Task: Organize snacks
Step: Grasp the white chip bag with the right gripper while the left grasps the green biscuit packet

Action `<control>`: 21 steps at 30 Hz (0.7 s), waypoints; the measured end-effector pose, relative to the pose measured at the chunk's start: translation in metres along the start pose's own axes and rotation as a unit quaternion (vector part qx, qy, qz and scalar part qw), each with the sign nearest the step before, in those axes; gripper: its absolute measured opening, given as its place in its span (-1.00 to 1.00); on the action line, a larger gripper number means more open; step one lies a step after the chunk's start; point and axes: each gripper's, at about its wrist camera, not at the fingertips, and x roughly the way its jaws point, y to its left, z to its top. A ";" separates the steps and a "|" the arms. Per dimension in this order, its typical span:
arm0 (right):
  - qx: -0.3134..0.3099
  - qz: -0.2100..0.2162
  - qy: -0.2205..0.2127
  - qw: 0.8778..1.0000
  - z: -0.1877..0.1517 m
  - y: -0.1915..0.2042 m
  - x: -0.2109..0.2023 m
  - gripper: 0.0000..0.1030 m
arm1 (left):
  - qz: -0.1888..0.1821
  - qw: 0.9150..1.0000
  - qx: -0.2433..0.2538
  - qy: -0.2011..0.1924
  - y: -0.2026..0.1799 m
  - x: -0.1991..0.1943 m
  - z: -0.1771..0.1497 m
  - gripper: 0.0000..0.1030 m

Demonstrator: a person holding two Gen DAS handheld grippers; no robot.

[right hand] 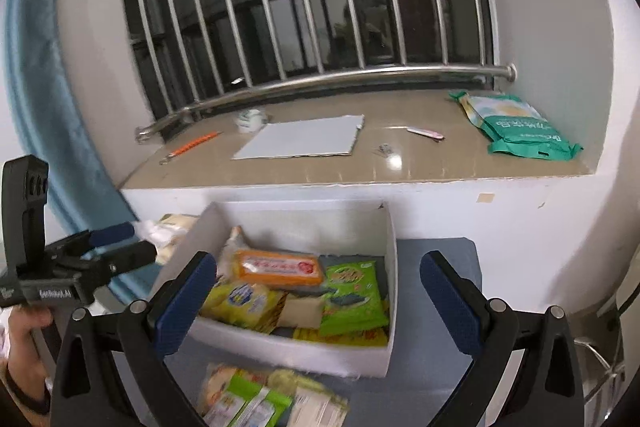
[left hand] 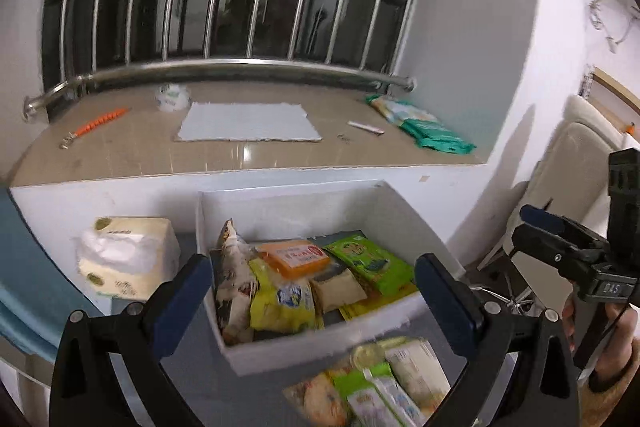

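A white box (left hand: 320, 357) (right hand: 288, 351) stands on a grey-blue table and holds several snack packets: an orange pack (left hand: 294, 257) (right hand: 278, 267), a green pack (left hand: 370, 263) (right hand: 350, 297), a yellow pack (left hand: 280, 303) (right hand: 240, 301). A loose pile of snack packets (left hand: 380, 383) (right hand: 264, 399) lies in front of the box. My left gripper (left hand: 316, 303) is open and empty above the box's near side. My right gripper (right hand: 320, 303) is open and empty above the box. Each gripper also shows in the other's view, the right (left hand: 560, 231) and the left (right hand: 120, 243).
A tissue pack (left hand: 128, 259) sits left of the box. Behind is a stone window ledge (left hand: 132, 151) with a grey sheet (left hand: 248, 123), an orange tool (left hand: 100, 121), a pen (left hand: 366, 127) and green bags (left hand: 424, 127). A blue curtain (right hand: 44, 99) hangs at left.
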 end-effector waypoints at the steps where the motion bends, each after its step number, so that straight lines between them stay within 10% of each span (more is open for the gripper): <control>1: 0.000 0.004 -0.003 1.000 -0.006 0.003 -0.009 1.00 | -0.004 1.000 0.004 -0.005 -0.003 -0.009 -0.005 1.00; 11: 0.041 0.038 0.006 0.998 -0.116 0.011 -0.079 1.00 | -0.039 0.999 -0.010 -0.016 -0.021 -0.090 -0.105 1.00; 21: 0.070 0.003 0.109 0.992 -0.178 -0.001 -0.038 1.00 | -0.055 0.998 -0.039 0.015 -0.031 -0.094 -0.156 1.00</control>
